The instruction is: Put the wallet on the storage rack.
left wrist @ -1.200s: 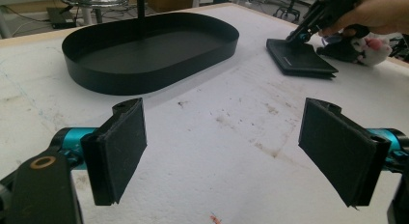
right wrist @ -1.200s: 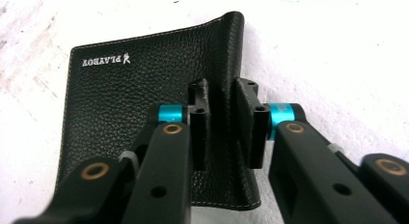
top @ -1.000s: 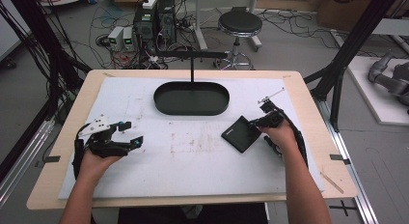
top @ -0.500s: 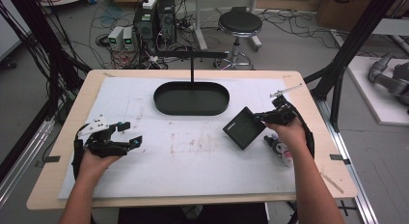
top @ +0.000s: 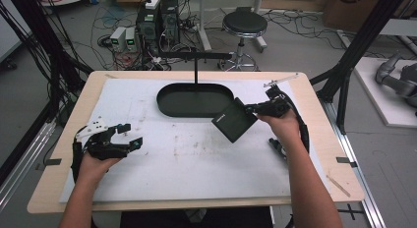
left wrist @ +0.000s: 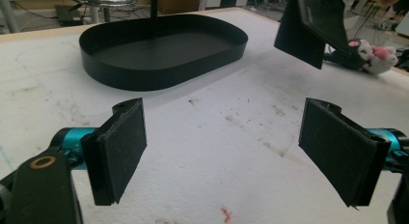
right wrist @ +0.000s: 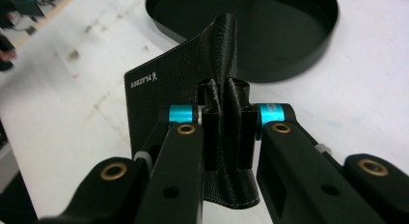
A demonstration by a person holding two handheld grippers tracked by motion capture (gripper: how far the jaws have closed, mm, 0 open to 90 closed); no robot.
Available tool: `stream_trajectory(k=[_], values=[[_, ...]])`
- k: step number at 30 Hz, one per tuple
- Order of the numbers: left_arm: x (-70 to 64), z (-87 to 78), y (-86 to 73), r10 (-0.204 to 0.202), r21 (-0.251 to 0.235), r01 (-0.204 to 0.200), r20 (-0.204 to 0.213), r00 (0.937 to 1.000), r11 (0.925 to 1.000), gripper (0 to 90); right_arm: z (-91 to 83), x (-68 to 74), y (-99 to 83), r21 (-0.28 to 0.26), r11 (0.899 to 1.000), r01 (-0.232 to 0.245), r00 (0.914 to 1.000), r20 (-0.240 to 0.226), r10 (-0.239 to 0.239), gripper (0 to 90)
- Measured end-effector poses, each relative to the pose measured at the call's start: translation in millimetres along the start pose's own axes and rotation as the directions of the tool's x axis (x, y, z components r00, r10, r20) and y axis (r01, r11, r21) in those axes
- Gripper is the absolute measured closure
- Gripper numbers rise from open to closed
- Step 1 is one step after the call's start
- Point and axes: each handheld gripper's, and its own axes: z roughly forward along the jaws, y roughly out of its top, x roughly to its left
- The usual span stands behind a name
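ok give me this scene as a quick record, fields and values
held item: black wallet, lifted off the table, tilted
right gripper: shut on the wallet's edge
left gripper: open, holding nothing, low over the mat
tray: black oval, nothing visible in it, far side of the mat
wallet vs tray: near the tray's right end, not inside it
surface: white mat on a wooden table
other item: small plush toy by the right hand

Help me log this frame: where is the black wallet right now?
In the high view the black wallet hangs above the white mat, pinched by the right gripper, on the table's right half just beside the black oval tray.
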Motion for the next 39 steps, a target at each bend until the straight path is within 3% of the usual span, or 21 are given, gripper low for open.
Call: stream_trajectory(k=[6, 11, 19, 27, 31, 32, 39], values=[[-1.7, -0.5, 1.5, 0.008, 0.000, -0.008, 0.004, 1.0000, 1.0000, 17.0, 18.7, 5.9, 14.1, -0.017, 1.000, -0.010, 0.9999, -0.009, 0.010, 86.1], [-3.2, 3.7, -2.2, 0.010, 0.018, -0.010, 0.013, 0.9999, 0.9998, 17.0, 46.9, 6.8, 32.3, -0.011, 1.000, -0.028, 0.9985, -0.047, 0.027, 86.1], [-1.5, 3.1, -2.5, 0.008, 0.019, -0.008, 0.006, 0.9999, 0.9998, 17.0, 69.3, 10.7, 60.8, -0.024, 0.999, -0.021, 0.9983, -0.055, 0.020, 86.0], [0.7, 0.2, -2.4, 0.007, 0.015, -0.007, -0.002, 1.0000, 0.9999, 17.0, 99.1, 0.4, 77.4, -0.073, 0.993, -0.091, 0.9936, -0.074, 0.086, 86.0], [1.4, -0.4, -2.2, 0.005, 0.012, -0.005, -0.004, 1.0000, 0.9999, 17.0, 107.5, -4.5, 82.5, -0.097, 0.990, -0.105, 0.9913, -0.090, 0.096, 86.0], [2.1, -0.3, -2.6, 0.006, 0.016, -0.006, -0.004, 1.0000, 0.9999, 17.0, 112.8, -7.9, 83.6, -0.113, 0.983, -0.142, 0.9856, -0.109, 0.129, 86.0], [3.1, 0.1, -3.2, 0.008, 0.022, -0.008, -0.011, 0.9999, 0.9997, 17.0, 133.1, -11.1, 81.5, -0.147, 0.973, -0.177, 0.9825, -0.086, 0.165, 85.9]])
